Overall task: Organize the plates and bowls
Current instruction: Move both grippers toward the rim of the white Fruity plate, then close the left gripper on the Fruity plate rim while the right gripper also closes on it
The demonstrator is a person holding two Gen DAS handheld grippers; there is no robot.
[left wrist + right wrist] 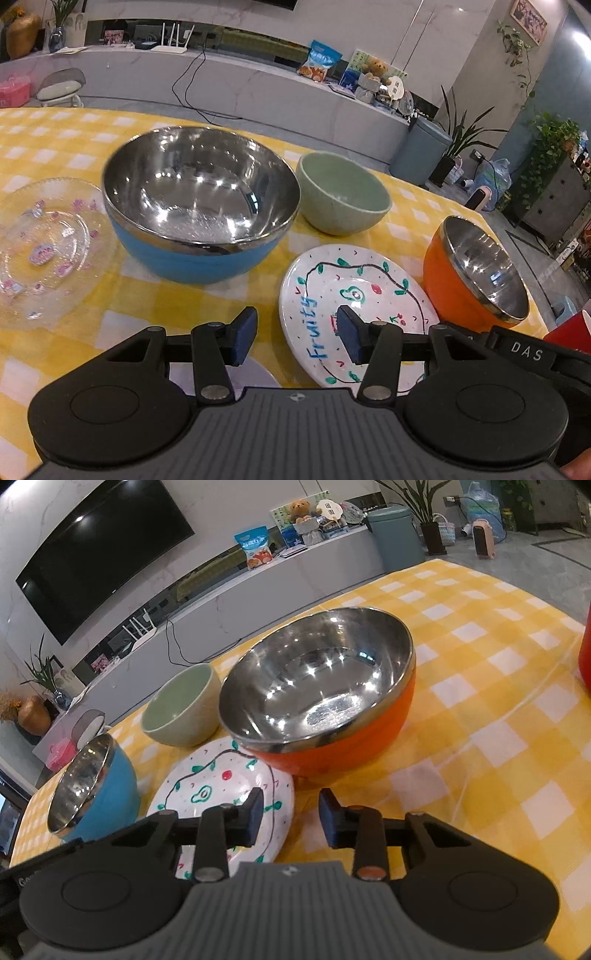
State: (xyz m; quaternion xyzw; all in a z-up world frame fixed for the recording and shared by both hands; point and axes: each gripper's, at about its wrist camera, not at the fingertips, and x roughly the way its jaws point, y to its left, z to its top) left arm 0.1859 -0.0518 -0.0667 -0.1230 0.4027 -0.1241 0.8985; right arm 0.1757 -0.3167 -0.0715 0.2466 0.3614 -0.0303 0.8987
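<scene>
L gripper (297, 334): jaws wide apart, nothing between the pads, gripping nothing. Its right pad (351, 338) sits over the white plate (369, 280); can't tell if it touches. Left pad hangs over the yellow check cloth (129, 295).

R gripper (291, 818): jaws part open, narrower gap than L, nothing clamped. Its left pad (253, 818) is over the white plate's (207, 775) rim at 3 o'clock; right pad over bare cloth. Contact w/ plate unclear.

Layout, L wrist view, clock from the white plate: blue bowl (199, 206) at 10, steel inside, upright; green bowl (341, 199) at 12, just beside the blue bowl; orange bowl (476, 269) at 3, touching or nearly touching the plate; glass plate (48, 243) far out at 9, beside the blue bowl.

R wrist view: orange bowl (325, 701) dead ahead at 12, its base overlapping the plate's far rim; green bowl (183, 707) at 10; blue bowl (96, 794) at 9.
</scene>
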